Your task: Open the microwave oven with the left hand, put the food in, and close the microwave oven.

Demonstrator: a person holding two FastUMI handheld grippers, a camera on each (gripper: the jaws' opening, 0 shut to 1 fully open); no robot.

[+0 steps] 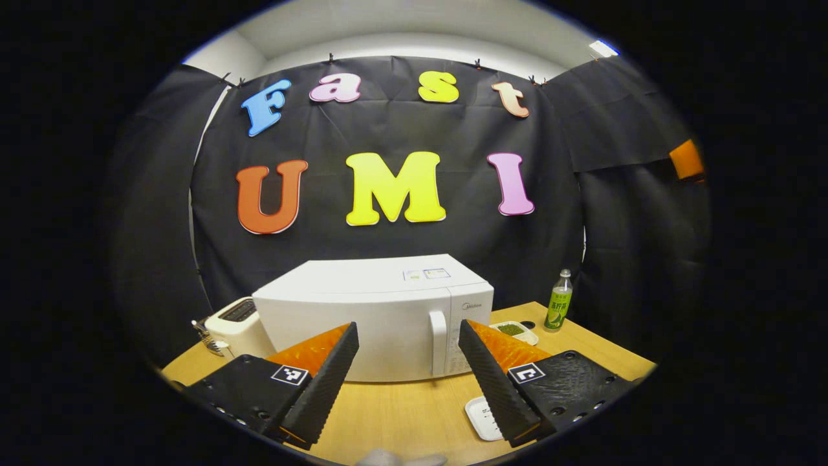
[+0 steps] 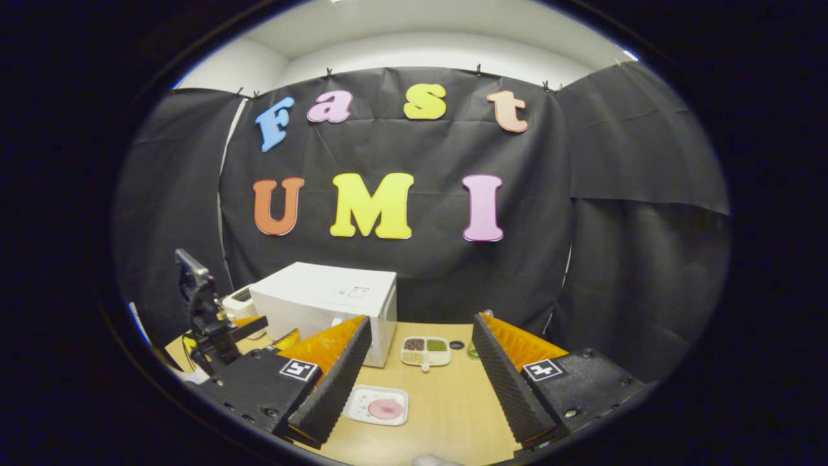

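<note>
We hold the left claw (image 1: 407, 362) wide open and empty before the microwave (image 1: 375, 310), whose door is closed; its handle (image 1: 438, 342) runs upright near the door's right edge. To open it well, we should bring the claw squarely around that handle and pull along the door's swing. The right claw (image 2: 420, 375) is wide and empty too. In front of the microwave a small tray (image 2: 377, 405) holds a pink round of food (image 2: 386, 408); right of the microwave, a divided dish (image 2: 425, 350) holds dark, green and pale fillings.

Bare table (image 1: 401, 408) before microwave (image 1: 362, 323) — toaster (image 1: 236, 327) beside.
</note>
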